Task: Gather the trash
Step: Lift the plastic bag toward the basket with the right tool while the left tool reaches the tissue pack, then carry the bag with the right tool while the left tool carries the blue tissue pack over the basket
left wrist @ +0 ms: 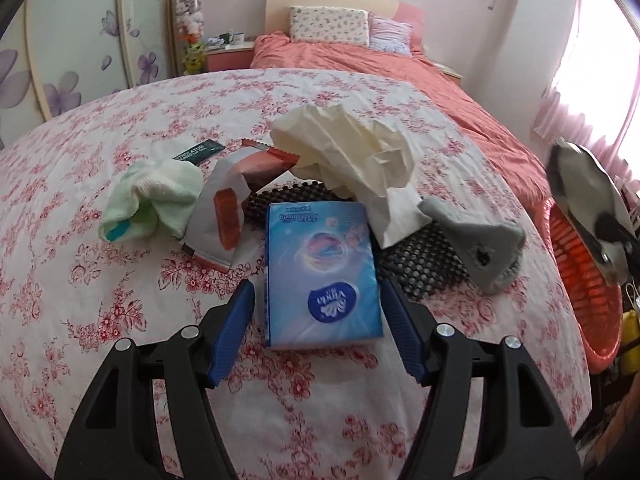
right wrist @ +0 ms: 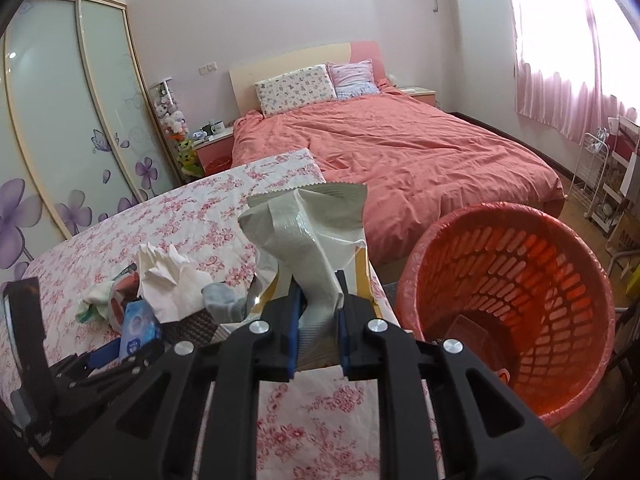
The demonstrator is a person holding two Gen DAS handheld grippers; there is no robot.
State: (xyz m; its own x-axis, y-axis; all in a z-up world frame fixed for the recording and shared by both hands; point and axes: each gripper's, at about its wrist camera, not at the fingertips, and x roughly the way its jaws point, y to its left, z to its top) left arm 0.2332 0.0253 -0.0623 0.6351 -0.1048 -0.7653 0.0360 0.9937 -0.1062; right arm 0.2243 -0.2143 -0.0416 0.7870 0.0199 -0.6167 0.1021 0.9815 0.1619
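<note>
My left gripper [left wrist: 318, 300] is open, its blue pads on either side of a blue tissue pack [left wrist: 322, 272] lying on the floral cloth [left wrist: 120, 240]. Behind the pack lie a crumpled white paper [left wrist: 352, 152], an orange-and-white wrapper [left wrist: 224, 216], a pink wrapper [left wrist: 268, 162] and a dark green packet [left wrist: 199, 151]. My right gripper [right wrist: 318, 308] is shut on a silver-white wrapper [right wrist: 310, 236], held above the table edge, left of the orange basket [right wrist: 516, 300]. The right gripper with the wrapper shows in the left wrist view [left wrist: 588, 196] over the basket [left wrist: 580, 264].
A green sock [left wrist: 152, 200] and a grey sock [left wrist: 480, 240] lie beside the trash, on a black mesh mat [left wrist: 420, 260]. Beyond the table stands a bed with a coral cover [right wrist: 400, 148]. A wardrobe [right wrist: 60, 120] is on the left and a wire rack [right wrist: 600, 184] by the window.
</note>
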